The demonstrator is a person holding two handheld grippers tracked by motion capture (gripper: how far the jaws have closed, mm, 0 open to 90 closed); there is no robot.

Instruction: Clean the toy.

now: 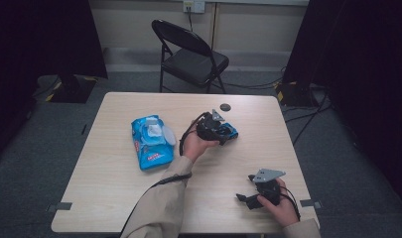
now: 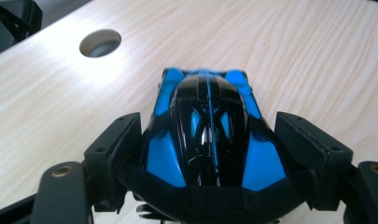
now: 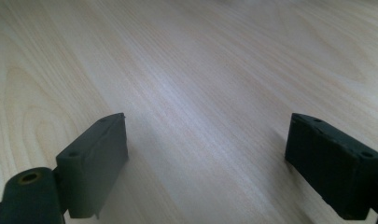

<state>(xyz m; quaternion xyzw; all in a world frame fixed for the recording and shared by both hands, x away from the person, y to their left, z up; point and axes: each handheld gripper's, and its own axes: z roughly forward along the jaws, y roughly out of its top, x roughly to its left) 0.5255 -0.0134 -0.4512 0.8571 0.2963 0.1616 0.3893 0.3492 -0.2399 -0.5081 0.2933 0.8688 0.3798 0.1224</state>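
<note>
The left gripper [image 1: 227,133] clasps the glossy blue-and-black plastic toy car [image 2: 208,130] by its flanks; light, stiff, slippery. The right gripper [image 1: 245,191], at five o'clock, stands released.

A blue pack of wet wipes [image 1: 151,142] is lying on the left part of the pale wooden table [image 1: 109,168], its white flap standing open. A black folding chair [image 1: 191,57] is standing beyond the far edge, and a round cable hole [image 1: 225,107] is sitting near that edge.
</note>
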